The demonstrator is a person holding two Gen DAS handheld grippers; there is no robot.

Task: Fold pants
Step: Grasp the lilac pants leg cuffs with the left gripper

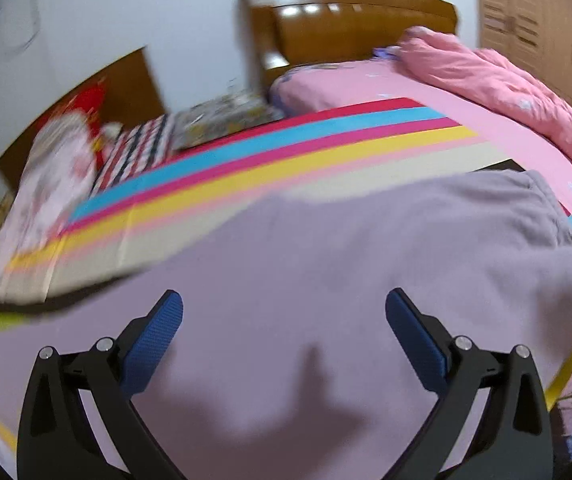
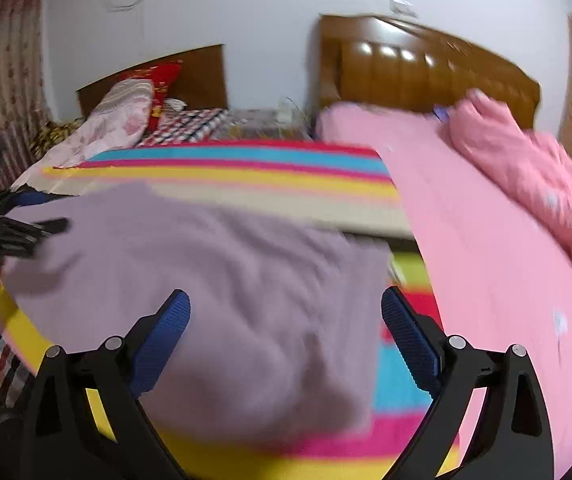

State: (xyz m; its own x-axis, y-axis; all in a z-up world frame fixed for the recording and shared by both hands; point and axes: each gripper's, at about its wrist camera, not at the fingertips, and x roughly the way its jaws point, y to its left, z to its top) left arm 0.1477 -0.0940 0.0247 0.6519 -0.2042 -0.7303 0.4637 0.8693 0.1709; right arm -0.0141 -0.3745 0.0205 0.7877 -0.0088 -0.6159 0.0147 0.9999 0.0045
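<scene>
Both grippers, left gripper (image 1: 283, 312) and right gripper (image 2: 286, 312), spread over mauve pants (image 2: 213, 280).

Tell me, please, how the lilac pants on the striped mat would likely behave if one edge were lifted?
The lilac pants look soft and fuzzy with shallow wrinkles, so they would probably droop rather than hold shape. They lie flat on the striped mat, so a lifted edge likely drags the rest. The nap suggests decent grip, not slipperiness.
</scene>
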